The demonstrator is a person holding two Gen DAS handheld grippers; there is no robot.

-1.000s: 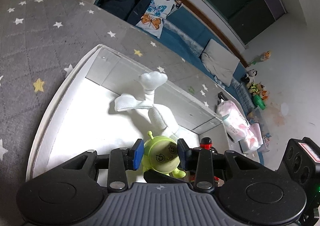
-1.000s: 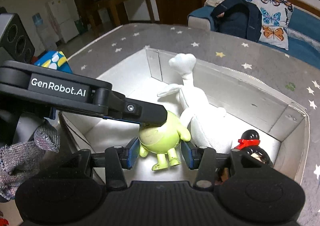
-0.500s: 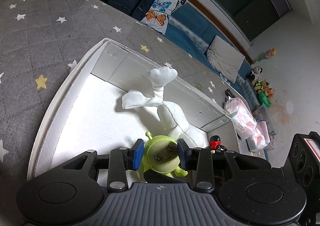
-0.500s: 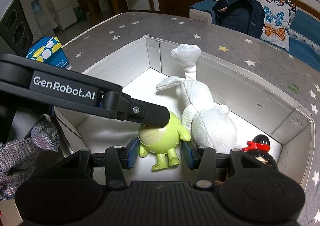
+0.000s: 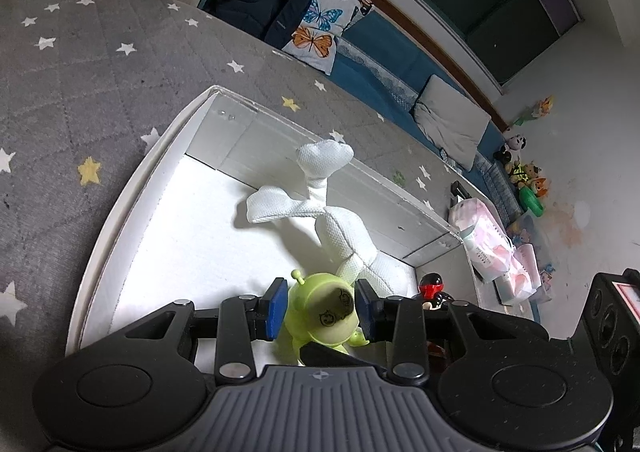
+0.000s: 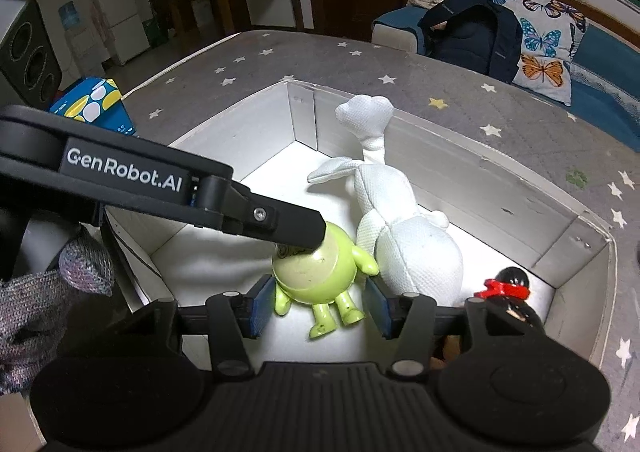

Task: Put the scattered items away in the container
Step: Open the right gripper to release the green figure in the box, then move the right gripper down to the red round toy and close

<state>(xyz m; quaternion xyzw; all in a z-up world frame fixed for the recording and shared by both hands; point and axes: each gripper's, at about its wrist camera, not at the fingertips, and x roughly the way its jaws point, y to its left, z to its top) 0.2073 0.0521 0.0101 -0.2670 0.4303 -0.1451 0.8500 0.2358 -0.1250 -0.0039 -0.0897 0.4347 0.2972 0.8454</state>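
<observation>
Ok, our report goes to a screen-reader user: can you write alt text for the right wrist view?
A lime-green round plastic monster figurine stands in a white cardboard box between the blue pads of the right gripper, whose jaws have just been opening. The left gripper reaches in from the left to its head; a white fabric plush animal lies beside it.

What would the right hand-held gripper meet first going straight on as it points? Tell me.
The green toy: it already stands between the right hand-held gripper pads, whose jaws have just been opening and look clear of it. Past the toy, probably the white box floor, though depth is unclear.
</observation>
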